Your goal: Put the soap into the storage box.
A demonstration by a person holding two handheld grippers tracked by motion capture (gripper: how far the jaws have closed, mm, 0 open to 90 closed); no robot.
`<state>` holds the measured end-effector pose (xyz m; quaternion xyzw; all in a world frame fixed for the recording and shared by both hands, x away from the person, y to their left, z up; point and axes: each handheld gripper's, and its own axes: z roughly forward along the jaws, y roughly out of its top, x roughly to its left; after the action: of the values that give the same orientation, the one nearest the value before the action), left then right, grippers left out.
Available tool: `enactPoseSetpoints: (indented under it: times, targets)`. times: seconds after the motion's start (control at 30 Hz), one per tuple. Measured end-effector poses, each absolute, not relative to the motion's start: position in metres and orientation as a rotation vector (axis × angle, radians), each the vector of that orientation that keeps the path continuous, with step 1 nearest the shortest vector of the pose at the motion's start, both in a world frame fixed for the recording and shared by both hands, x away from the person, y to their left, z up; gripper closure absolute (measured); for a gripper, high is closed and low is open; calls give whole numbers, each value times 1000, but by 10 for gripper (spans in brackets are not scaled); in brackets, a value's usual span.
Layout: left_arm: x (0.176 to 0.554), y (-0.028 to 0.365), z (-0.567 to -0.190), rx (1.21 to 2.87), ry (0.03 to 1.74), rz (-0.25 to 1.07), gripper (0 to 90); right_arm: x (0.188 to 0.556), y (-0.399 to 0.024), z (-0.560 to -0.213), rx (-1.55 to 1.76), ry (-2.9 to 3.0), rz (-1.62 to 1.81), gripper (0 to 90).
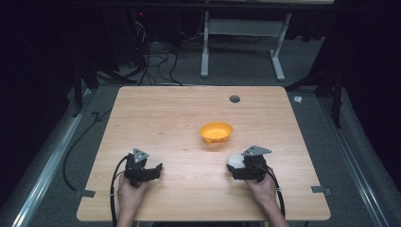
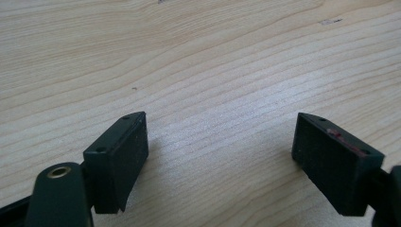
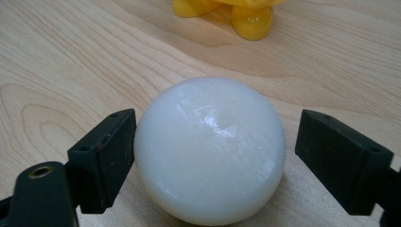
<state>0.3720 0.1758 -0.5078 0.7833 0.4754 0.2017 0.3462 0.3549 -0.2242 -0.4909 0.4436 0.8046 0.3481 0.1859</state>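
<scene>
Your right gripper (image 3: 215, 156) has its jaws spread around the white ball (image 3: 210, 149); the left pad looks to be touching it, the right pad stands clear. The ball sits on the table (image 1: 179, 118), with the orange bowl (image 1: 216, 132) near ahead and nothing between. Your left gripper (image 2: 220, 151) is spread wide over bare wood, well apart from both.

We see a wooden table (image 1: 156, 118) with a small dark grommet hole (image 1: 234, 99) near its far edge. Beyond it, cables (image 1: 156, 61) and a white desk frame (image 1: 241, 42).
</scene>
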Motion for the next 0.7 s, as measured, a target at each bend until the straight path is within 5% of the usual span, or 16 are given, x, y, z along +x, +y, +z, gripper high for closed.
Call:
enactPoseSetpoints:
  times: [0.27,0.7]
  targets:
    - [372,176,-508,2032,1234,523,198,355,-221,-493,1235,2303,963,238]
    - [372,176,-508,2033,1234,523,198,355,-222,-494,1239,2309,965,246]
